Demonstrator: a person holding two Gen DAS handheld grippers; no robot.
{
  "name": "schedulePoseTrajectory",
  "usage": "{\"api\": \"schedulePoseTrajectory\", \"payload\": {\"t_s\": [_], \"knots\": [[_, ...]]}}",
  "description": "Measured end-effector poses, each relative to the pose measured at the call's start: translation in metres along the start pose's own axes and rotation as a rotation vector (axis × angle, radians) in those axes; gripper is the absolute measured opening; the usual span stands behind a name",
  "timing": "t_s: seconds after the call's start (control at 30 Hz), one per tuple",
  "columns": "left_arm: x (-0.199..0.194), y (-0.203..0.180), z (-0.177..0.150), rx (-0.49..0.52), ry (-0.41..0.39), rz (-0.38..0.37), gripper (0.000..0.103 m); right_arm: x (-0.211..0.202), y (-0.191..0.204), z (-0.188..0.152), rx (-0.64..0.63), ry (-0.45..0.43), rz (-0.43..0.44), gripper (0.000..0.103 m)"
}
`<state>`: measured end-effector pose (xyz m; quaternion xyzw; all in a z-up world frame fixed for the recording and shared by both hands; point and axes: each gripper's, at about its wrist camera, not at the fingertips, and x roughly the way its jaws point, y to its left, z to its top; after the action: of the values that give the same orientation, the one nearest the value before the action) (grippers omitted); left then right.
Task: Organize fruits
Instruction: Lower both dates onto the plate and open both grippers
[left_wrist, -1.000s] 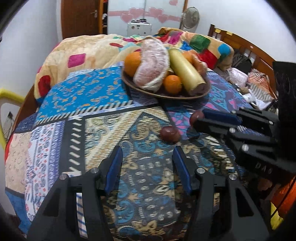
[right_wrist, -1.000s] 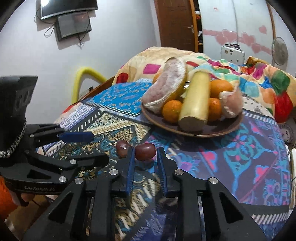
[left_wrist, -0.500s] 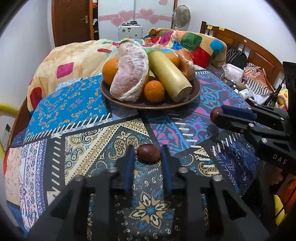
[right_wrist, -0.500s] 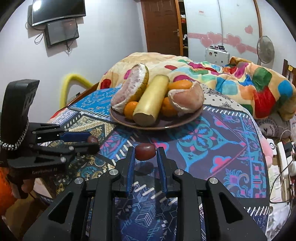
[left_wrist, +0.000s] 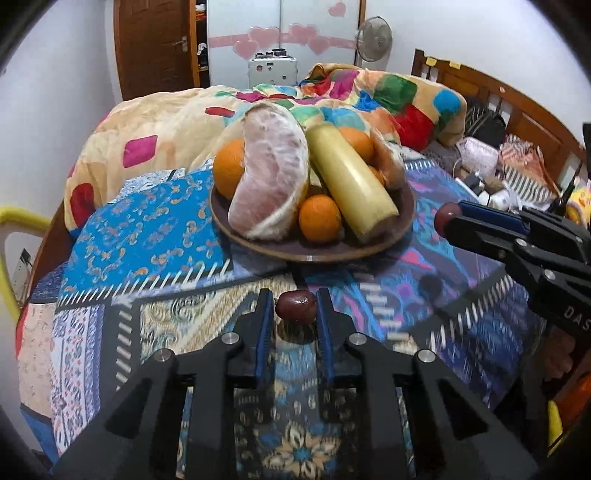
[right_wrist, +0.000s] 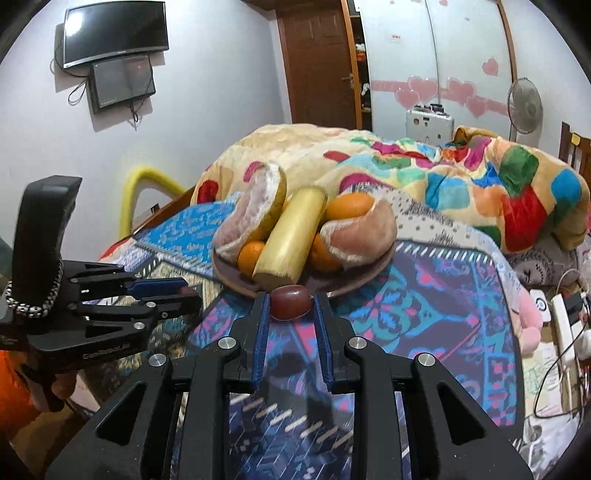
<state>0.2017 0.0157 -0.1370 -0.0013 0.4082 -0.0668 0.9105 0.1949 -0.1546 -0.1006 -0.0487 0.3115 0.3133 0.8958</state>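
Note:
A brown plate (left_wrist: 258, 240) on the patterned bedspread holds pomelo pieces (left_wrist: 273, 173), oranges (left_wrist: 319, 218) and a yellow cylinder-shaped fruit (left_wrist: 351, 181). My left gripper (left_wrist: 295, 312) is shut on a small dark red fruit (left_wrist: 296, 312), held above the cloth just short of the plate. My right gripper (right_wrist: 290, 302) is shut on a second dark red fruit (right_wrist: 290, 302), lifted near the plate's front rim (right_wrist: 354, 284). The right gripper also shows in the left wrist view (left_wrist: 448, 221), and the left gripper shows in the right wrist view (right_wrist: 184, 290).
A crumpled colourful blanket (left_wrist: 369, 96) lies behind the plate. A wooden headboard (left_wrist: 498, 99) and clutter (left_wrist: 480, 166) are at the right. A yellow rail (left_wrist: 18, 221) stands at the left edge. Cables and a power strip (right_wrist: 565, 325) lie at the right.
My left gripper closed on the dark red fruit that lay on the cloth and lifted it. Both grippers carried their fruits up and toward the plate.

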Motion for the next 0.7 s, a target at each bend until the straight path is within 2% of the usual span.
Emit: {"api": "schedulePoseTrajectory", "payload": {"t_s": [0.13, 0.37, 0.47, 0.7], "knots": [[0.004, 0.005, 0.012, -0.029, -0.02, -0.015, 0.022, 0.005, -0.004, 0.007, -0.001, -0.014, -0.012, 0.022], [0.002, 0.011, 0.025, -0.025, -0.056, -0.039, 0.022, 0.025, -0.011, 0.008, -0.002, 0.013, -0.026, 0.022], [-0.003, 0.018, 0.026, -0.032, -0.071, -0.023, 0.022, 0.026, -0.015, 0.007, 0.011, 0.01, -0.017, 0.022], [0.0, 0.021, 0.032, -0.04, -0.07, -0.049, 0.022, 0.031, -0.014, 0.011, -0.002, 0.02, -0.028, 0.022]]}}
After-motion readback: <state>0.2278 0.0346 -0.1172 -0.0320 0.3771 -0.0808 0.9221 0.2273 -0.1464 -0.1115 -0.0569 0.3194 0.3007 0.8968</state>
